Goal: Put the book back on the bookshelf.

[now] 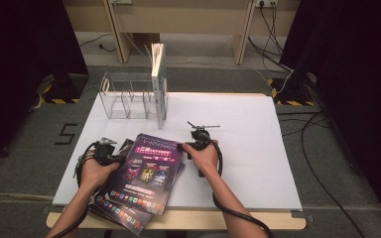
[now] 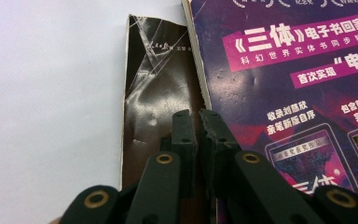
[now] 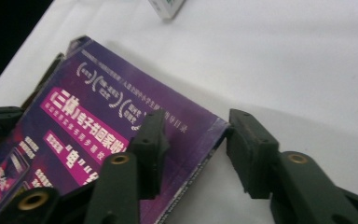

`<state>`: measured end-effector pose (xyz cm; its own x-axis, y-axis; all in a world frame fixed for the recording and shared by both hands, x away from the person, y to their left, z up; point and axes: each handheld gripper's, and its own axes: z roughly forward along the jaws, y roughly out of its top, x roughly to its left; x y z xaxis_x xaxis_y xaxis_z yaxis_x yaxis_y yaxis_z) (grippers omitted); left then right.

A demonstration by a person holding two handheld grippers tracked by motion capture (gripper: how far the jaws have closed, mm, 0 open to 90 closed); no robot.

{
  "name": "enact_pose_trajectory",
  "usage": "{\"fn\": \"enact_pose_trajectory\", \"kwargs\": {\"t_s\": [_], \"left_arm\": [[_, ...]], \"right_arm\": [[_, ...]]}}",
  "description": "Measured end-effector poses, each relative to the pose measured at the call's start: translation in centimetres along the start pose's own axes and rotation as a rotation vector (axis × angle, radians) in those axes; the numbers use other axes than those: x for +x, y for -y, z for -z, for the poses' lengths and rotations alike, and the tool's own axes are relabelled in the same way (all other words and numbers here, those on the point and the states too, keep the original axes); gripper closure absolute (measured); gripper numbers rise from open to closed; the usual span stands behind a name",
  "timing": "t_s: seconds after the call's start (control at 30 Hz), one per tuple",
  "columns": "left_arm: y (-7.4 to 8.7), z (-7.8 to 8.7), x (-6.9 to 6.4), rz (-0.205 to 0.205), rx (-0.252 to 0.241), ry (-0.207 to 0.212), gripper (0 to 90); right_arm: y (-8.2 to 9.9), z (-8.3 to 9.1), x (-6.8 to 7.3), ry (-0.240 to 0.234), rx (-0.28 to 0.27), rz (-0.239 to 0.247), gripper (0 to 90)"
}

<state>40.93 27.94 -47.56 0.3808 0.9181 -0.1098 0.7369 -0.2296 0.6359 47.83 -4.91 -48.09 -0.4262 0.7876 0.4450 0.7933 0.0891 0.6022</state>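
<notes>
**Both grippers at the top magazine, near the front edge of the board**

You have the purple magazine [image 1: 149, 171] lying on top of a small fanned stack that sits at the front edge of the white board [image 1: 258, 148], left of its middle, with the lowest copies hanging a little over that edge. Your left gripper [image 1: 110, 148] is at the stack's left side. In the left gripper view its jaws stand almost together, with only a thin slot between the tips, and they sit right over the line where the purple cover's edge meets the dark cover [image 2: 156, 93] underneath. Whether a cover edge is pinched in that slot cannot be told from these pictures. That placement reads as an attempt to part the top copy from the one below.

Your right gripper [image 1: 198, 136] is at the magazine's upper right corner. Its jaws are partly open: one pad rests on the purple cover, the other stands just beside the corner, over the bare board, so nothing is clamped yet. Straddling the corner this way would let you nip a thin, floppy thing where it is stiffest.

At the back left of the board stands the clear rack [image 1: 129, 96], with a book [image 1: 158, 84] upright at its right end. It is a likely place for the magazine, well apart from your hands.
</notes>
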Motion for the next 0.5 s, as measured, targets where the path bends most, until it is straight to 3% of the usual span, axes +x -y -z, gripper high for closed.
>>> {"fn": "enact_pose_trajectory", "kwargs": {"t_s": [0.27, 0.47, 0.5], "left_arm": [[0.1, 0.1, -0.1, -0.011, 0.008, -0.020, 84.4], [0.1, 0.1, -0.1, -0.010, 0.007, -0.023, 84.1], [0.1, 0.2, 0.0, -0.016, 0.010, -0.024, 83.7]], "right_arm": [[-1.5, 2.1, 1.2, -0.081, -0.067, -0.004, 72.9], [-1.6, 1.6, 1.9, -0.123, -0.005, -0.019, 72.0], [-1.4, 1.4, 2.1, -0.104, -0.010, -0.012, 71.9]]}}
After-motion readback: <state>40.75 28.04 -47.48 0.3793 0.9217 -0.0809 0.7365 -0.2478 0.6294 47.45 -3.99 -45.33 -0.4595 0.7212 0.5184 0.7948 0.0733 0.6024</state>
